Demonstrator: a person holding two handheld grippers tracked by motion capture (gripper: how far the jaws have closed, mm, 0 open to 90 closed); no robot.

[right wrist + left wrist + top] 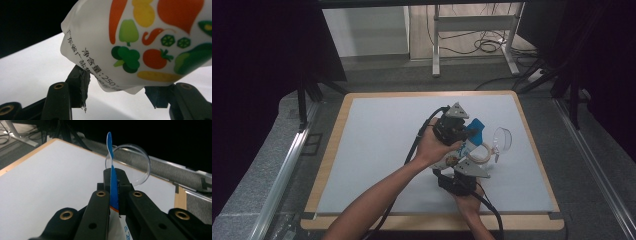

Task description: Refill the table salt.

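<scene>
A white pouch (466,148) with a blue top edge (110,145) and printed vegetables (140,37) is held up over the grey mat between both hands. My left gripper (467,132) is shut on the blue top edge, which stands pinched between its jaws in the left gripper view (114,180). My right gripper (457,169) comes from the near side. Its jaws stand partly apart around the pouch's lower end (120,87), both pads touching it.
A clear round dish (503,139) stands tilted just right of the pouch, also behind the jaws in the left gripper view (136,162). A pale tape ring (480,153) lies beside it. The grey mat (377,150) covers a wood-edged table; cables trail toward the person.
</scene>
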